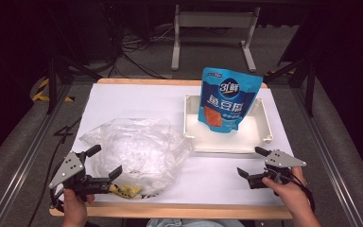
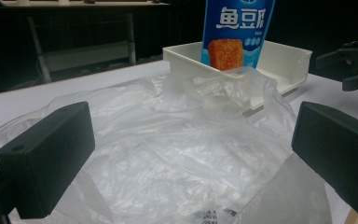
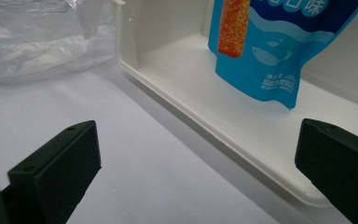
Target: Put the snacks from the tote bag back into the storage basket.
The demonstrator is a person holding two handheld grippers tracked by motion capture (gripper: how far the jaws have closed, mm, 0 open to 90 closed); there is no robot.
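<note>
Two hands come in at the near table edge, each holding one gripper. Largest is the table (image 1: 137, 97), covered in white paper. On its left half lies one crumpled clear plastic bag (image 1: 134, 151); a yellow-and-black item (image 1: 125, 190) shows at its near edge, but whether it sits inside or under the film cannot be told. On the right half stands one white tray (image 1: 264, 124), a shallow rectangular bin. In it, one blue snack pouch (image 1: 227, 99) stands upright, leaning toward the far wall, with an orange food picture on its front. The bag's right edge comes just beside the tray's left wall; in the left gripper view the film (image 2: 177, 149) rises in front of the tray's corner (image 2: 182, 56).

The left gripper (image 1: 105, 166) has its jaws spread wide, with nothing between them but the bag's near-left edge lying below and ahead. The right gripper (image 1: 254, 161) likewise stands spread and empty, hovering over bare paper just in front of the tray's near wall (image 3: 205, 126), the pouch (image 3: 270, 56) ahead of it inside the tray.
</note>
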